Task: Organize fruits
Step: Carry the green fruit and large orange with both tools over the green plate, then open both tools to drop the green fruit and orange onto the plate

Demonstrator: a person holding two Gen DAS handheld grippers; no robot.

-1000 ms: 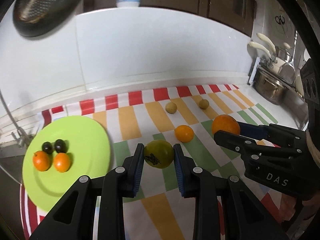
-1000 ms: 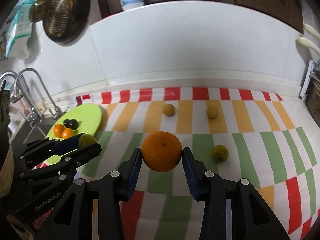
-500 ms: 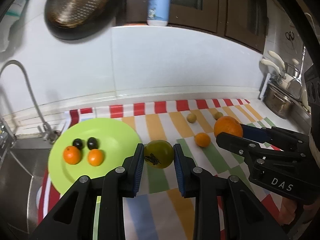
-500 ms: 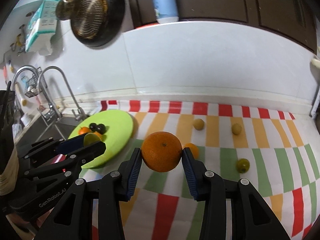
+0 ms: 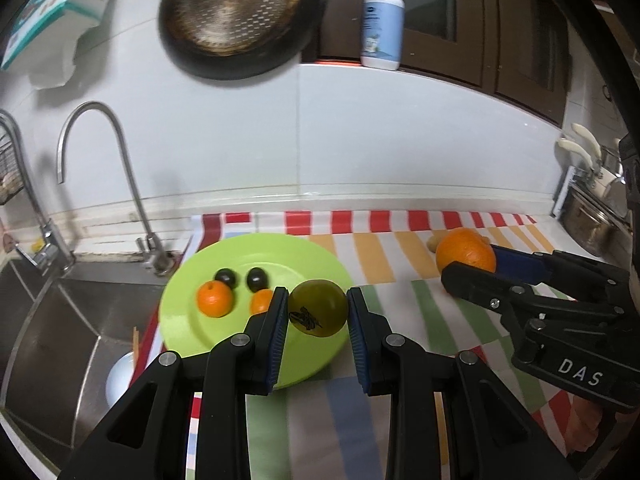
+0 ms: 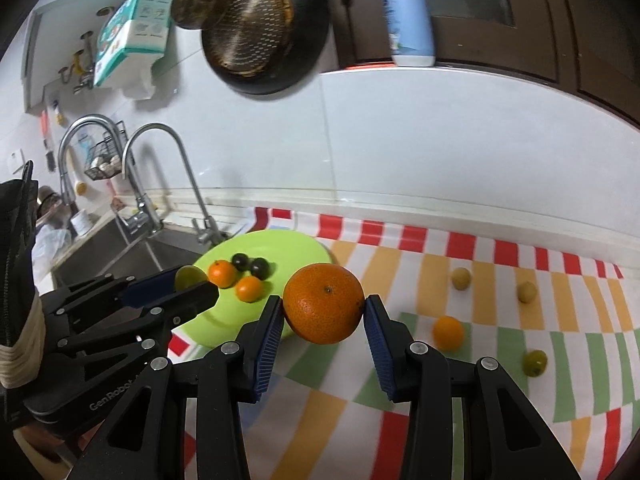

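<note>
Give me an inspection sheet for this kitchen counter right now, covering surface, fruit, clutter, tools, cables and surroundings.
Surface: striped cloth covers the counter beside the sink.
Job's things: green plate holds two small oranges and two dark round fruits. Five loose fruits on the cloth: two pale yellow, one small orange, one green.
Clutter: nothing seen on the cloth.
Tools: left tool shut on a green fruit over the plate's edge; right tool shut on a large orange.
Cables: nothing seen.
Surroundings: faucets, hanging strainer and pan, pump bottle, pots at right.
</note>
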